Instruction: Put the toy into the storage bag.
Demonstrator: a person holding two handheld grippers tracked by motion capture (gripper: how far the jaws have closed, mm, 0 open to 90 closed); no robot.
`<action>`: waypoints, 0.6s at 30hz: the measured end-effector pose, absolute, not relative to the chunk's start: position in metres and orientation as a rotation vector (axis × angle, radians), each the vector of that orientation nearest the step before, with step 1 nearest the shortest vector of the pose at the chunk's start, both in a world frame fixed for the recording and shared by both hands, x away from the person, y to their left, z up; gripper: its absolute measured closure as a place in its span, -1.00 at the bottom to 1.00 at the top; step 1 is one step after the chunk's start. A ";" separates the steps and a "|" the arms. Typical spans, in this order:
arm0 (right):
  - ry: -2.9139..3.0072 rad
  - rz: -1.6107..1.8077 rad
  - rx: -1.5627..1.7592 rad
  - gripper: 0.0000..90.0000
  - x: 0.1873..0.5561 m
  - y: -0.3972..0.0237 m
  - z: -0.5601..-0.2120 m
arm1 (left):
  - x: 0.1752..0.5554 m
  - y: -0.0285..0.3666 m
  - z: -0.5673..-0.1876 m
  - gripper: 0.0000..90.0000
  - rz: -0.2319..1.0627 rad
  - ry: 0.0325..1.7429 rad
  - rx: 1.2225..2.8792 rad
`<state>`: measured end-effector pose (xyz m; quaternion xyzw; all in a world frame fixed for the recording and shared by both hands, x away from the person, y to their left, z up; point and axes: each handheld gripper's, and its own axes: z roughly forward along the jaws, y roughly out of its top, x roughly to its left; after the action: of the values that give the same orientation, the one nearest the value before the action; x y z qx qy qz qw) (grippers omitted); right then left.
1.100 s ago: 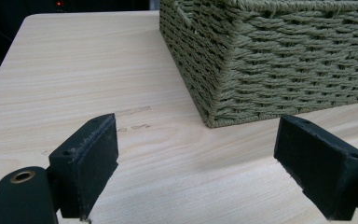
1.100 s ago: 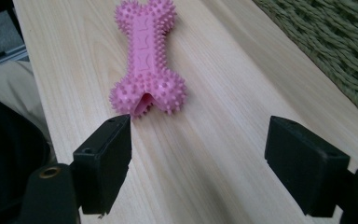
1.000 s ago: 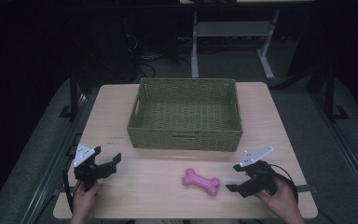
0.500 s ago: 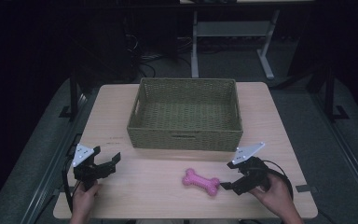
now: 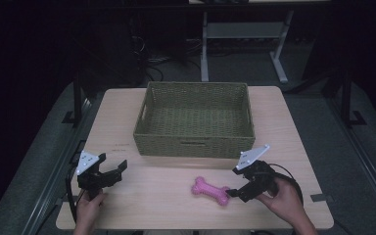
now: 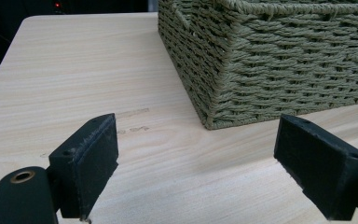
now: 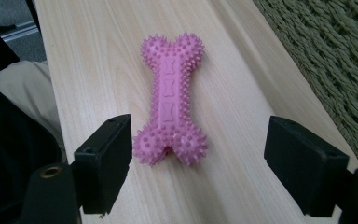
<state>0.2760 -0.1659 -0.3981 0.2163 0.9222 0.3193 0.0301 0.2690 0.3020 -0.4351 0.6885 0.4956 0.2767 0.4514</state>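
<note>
1. The right gripper (image 5: 236,182) is sitting at the near right of the table (image 5: 284,112), its jaws spread wide and holding nothing; in the right gripper view the pink bone toy (image 7: 170,100) is lying lengthwise between the two black jaws, its nearer knobbed end close against the left jaw while the right jaw is standing well apart from it.

2. The pink bone toy is lying flat on the bare wood at the near middle of the table, just in front of the woven basket (image 5: 196,144) and outside it; the basket looks empty.

3. The left gripper (image 5: 108,169) is resting at the near left, jaws likewise apart and gripping nothing; it is facing the basket's near left corner.

4. Judging from this, the step in hand is the approach for a grasp; the toy is not yet being pinched.

5. The next move is calling for a small shift to centre the toy between the jaws, then a firm close across its end or narrow waist; the spiked rubber looks soft, so it may squash a little.
</note>
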 end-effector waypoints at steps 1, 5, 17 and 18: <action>2.842 0.981 0.656 -0.49 0.277 -0.165 -0.398 | 0.269 0.302 -0.435 -0.71 0.684 1.225 1.700; 2.849 0.959 0.644 -0.49 0.278 -0.160 -0.396 | 0.269 0.302 -0.435 -0.71 0.681 1.229 1.698; 2.863 0.926 0.604 -0.48 0.280 -0.148 -0.393 | 0.269 0.301 -0.435 -0.71 0.683 1.226 1.697; 2.862 0.920 0.599 -0.48 0.280 -0.147 -0.393 | 0.269 0.301 -0.435 -0.71 0.683 1.225 1.698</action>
<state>0.2799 -0.1471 -0.3930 0.1951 0.9330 0.2999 0.0380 0.2688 0.3008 -0.4346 0.6874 0.4959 0.2767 0.4527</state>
